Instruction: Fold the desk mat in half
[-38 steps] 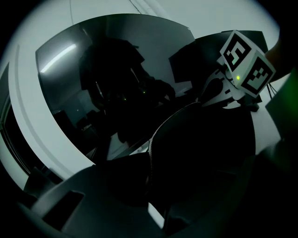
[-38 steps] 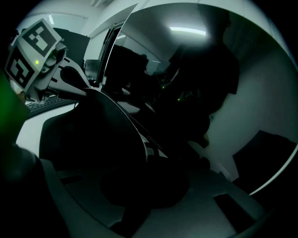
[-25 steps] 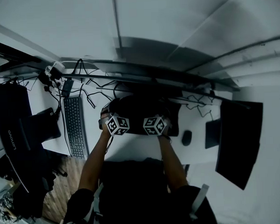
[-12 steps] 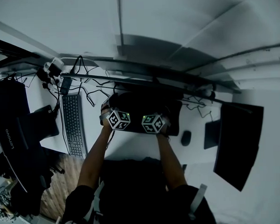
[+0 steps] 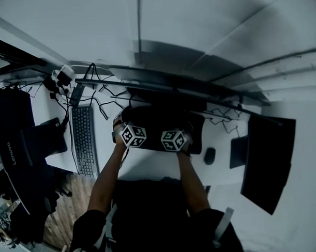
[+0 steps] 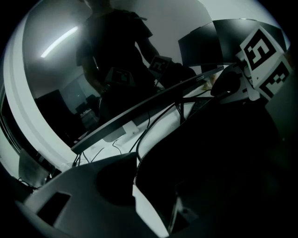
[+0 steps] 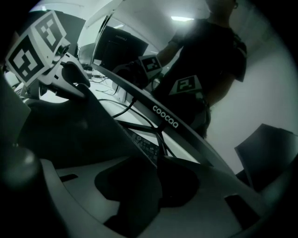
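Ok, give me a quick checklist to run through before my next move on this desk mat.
1. Left tool jaws apart, just been opening, desk mat edge between them: ok.
2. Right tool jaws apart, just been opening, mat between them: ok.
3. Mat folded in half: cannot tell.
4. Keyboard off the mat, to its left: ok.
5. Mouse off the mat, to its right: ok.
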### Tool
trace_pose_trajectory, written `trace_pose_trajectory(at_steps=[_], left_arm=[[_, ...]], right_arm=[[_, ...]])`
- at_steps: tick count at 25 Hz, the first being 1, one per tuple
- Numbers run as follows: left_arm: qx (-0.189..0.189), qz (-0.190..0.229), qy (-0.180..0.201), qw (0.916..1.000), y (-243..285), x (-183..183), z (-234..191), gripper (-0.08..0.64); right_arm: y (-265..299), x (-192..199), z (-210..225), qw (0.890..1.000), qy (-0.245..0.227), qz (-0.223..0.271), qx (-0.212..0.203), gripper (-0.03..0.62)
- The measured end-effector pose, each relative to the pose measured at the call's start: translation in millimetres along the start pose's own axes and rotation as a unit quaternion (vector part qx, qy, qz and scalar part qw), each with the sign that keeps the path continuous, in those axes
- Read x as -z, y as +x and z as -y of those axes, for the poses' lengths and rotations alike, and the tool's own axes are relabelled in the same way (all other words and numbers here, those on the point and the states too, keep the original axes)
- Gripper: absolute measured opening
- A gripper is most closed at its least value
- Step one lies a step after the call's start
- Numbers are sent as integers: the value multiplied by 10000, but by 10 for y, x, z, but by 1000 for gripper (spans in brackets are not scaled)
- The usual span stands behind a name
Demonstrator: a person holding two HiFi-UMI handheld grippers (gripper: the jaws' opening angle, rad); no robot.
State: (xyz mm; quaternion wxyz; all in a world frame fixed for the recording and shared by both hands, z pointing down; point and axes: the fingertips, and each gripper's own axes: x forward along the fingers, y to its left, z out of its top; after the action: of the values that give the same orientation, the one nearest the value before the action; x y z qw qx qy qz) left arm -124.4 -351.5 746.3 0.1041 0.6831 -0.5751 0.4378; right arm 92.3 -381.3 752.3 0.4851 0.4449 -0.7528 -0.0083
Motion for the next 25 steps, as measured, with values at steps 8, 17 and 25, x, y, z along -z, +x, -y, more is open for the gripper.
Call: trace_pose_trajectory(at_steps=[8, 17, 25], left_arm=[[-147, 131, -177, 9996, -227, -12, -75, 173], [-94, 549, -902, 9944, -682, -100, -150, 127], [29, 1306, -1866, 9737, -1411, -311, -224, 19]], right_arm=[[-159, 5, 17, 9998, 172, 102, 44, 129], [-536, 13, 67, 9911, 1293, 210, -253, 122], [-1229, -311, 68, 9710, 2155, 742, -721, 68]])
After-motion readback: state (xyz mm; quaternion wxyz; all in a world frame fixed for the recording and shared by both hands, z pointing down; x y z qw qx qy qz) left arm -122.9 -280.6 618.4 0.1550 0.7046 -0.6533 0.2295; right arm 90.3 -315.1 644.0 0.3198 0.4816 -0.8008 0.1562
